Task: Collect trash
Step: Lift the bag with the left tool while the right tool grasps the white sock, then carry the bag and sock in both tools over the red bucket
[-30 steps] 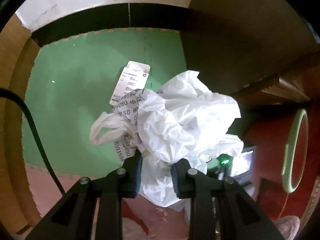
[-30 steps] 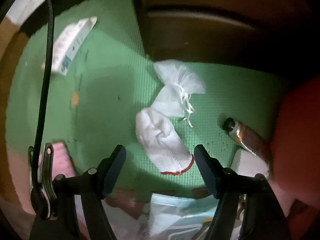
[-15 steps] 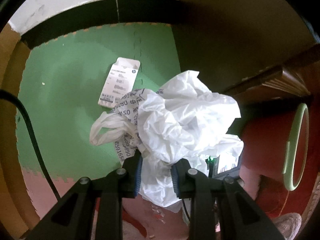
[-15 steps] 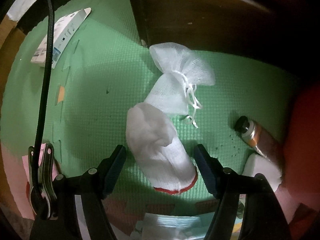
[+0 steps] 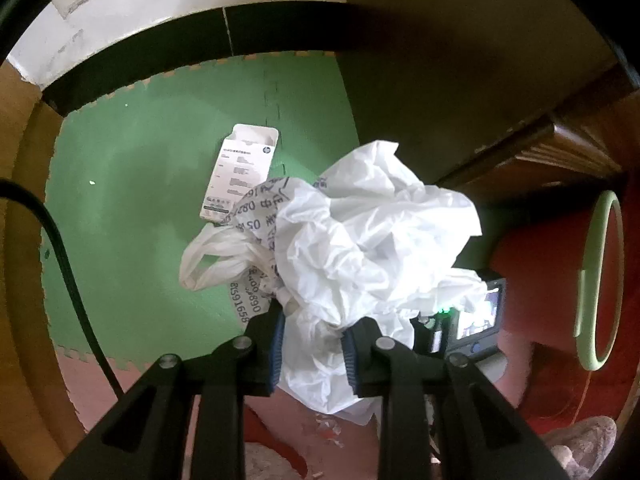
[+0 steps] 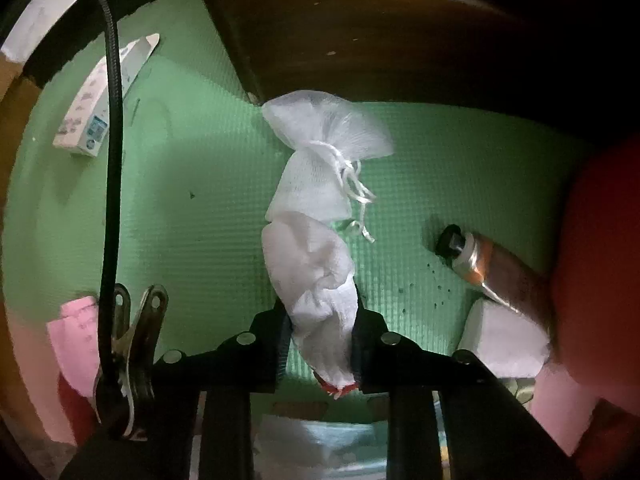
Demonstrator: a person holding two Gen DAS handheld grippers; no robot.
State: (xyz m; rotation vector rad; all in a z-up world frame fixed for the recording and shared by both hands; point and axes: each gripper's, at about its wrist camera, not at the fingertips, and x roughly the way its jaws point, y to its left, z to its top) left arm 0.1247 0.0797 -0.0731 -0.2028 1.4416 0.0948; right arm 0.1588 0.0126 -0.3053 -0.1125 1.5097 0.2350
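The left tongs point(image 5: 312, 340), pointing down at the green foam floor mat point(image 5: 132, 216), are clamped narrowly on a crumpled white plastic bag with dark printed lettering point(image 5: 360, 248), which bulges beyond them and hides the near end of a flat white printed carton point(image 5: 240, 176) lying farther out on the mat. The right tongs point(image 6: 320, 344) have just been closing and now pinch a white knitted sock with a red cuff point(image 6: 316, 280), its far end touching a white mesh drawstring pouch point(image 6: 320, 148). To the right lies a brown squeeze tube with a black cap point(image 6: 480, 264).
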